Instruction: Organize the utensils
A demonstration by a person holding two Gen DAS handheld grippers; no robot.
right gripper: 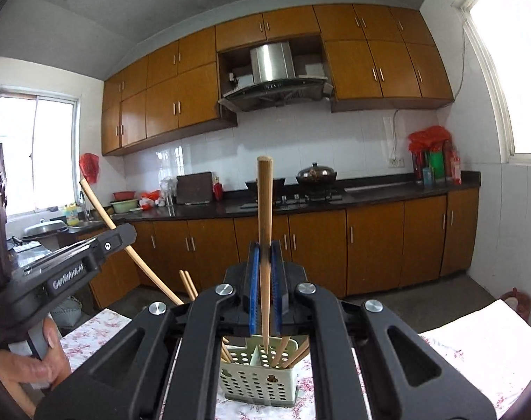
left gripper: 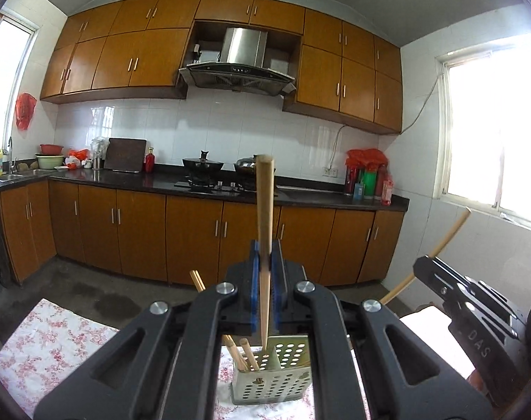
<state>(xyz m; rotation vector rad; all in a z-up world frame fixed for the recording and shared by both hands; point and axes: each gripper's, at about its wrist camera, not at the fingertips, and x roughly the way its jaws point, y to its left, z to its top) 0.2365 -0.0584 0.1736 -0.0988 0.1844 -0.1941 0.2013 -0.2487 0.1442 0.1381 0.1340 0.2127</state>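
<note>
In the left wrist view my left gripper [left gripper: 265, 257] is shut on a wooden chopstick [left gripper: 265, 210]. The stick stands nearly upright, its thin tip just above a pale green perforated utensil holder [left gripper: 276, 381]. Other chopsticks [left gripper: 246, 351] lean inside the holder. At the right edge my right gripper [left gripper: 421, 264] holds its own slanted chopstick [left gripper: 447, 234]. In the right wrist view the right gripper [right gripper: 264, 257] is shut on an upright chopstick [right gripper: 264, 210] over the same holder [right gripper: 255, 381], which has several chopsticks [right gripper: 288, 350] in it. The left gripper [right gripper: 127, 232] and its stick [right gripper: 104, 215] show at the left.
The holder stands on a table with a floral cloth [left gripper: 48, 336] [right gripper: 482, 353]. A person's hand [right gripper: 31, 367] grips the left tool's handle. Across the bare floor runs a dark counter [left gripper: 125, 176] with a stove, pans [right gripper: 316, 173], bottles and brown cabinets.
</note>
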